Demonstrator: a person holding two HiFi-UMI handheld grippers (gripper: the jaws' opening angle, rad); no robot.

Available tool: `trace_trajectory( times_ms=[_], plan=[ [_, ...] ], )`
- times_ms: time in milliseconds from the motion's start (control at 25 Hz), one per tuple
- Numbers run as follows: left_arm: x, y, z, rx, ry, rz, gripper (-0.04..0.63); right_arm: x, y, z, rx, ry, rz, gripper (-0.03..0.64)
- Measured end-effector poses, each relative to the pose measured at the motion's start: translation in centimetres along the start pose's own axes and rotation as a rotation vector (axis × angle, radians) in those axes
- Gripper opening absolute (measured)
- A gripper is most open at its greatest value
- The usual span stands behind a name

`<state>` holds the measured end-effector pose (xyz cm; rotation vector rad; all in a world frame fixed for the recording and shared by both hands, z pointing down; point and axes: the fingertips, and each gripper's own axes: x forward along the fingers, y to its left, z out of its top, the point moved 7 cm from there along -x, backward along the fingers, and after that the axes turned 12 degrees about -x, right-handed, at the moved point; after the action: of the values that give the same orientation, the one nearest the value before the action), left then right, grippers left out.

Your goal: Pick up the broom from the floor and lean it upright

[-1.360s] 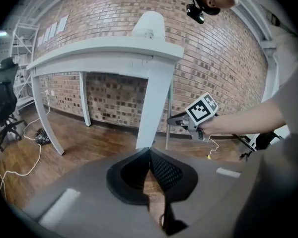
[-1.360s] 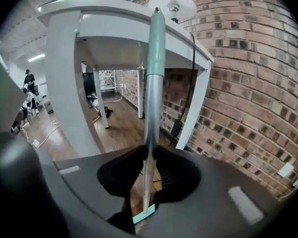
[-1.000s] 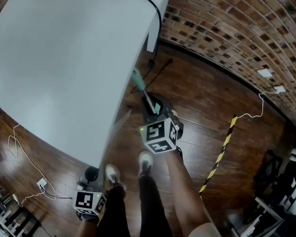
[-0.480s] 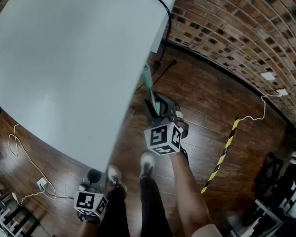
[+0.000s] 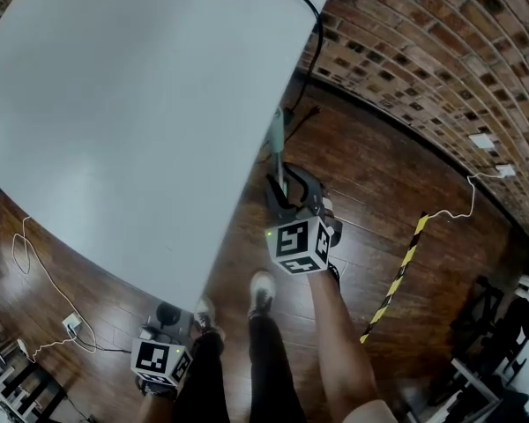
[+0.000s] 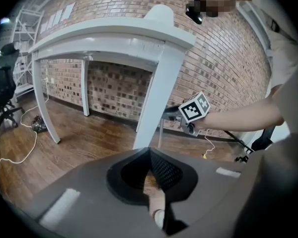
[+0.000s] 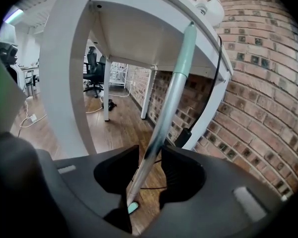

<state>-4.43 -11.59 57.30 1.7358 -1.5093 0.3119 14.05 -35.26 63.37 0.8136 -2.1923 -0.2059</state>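
— Right gripper [image 7: 150, 155]: jaws spread, have just been opening; broom handle [image 7: 175, 78] runs loose between them.
— Where's it resting?
— Near upright, tilting toward 1 o'clock in the right gripper view, green top against the white table [image 5: 115, 104] edge.
— Left gripper [image 6: 150, 151]?
— Tips pressed together, nothing held, at 7 o'clock in the head view.
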Motion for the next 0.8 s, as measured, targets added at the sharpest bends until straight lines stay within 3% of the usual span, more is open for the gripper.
trace_trajectory(
  times_ms=[280,440,640,720,800],
  plan=[
    [0.6,-1.0,-0.3,0.022,-0.004,-0.027,0.001,-0.1,0.2,-0.7,0.006,0.014,-0.003,0.155],
    [0.6,-1.8,0.0,0.081,0.011,-0.033,0.002,-0.1,0.4,-1.1,-0.027,0.034,-0.013,0.144],
    [0.4,-0.9,-0.4,0.104,-0.005,-0.021,0.000,-1.0,0.0,-1.5,0.021,0.040,-0.055,0.140],
    [0.3,-0.9,-0.3,0.104,-0.003,-0.012,0.000,-1.7,-0.1,-1.8,0.039,0.040,-0.076,0.120],
    [0.4,-1.2,0.0,0.113,0.000,-0.003,0.000,-2.8,-0.1,-2.1,0.050,0.040,-0.103,0.043]
  ],
)
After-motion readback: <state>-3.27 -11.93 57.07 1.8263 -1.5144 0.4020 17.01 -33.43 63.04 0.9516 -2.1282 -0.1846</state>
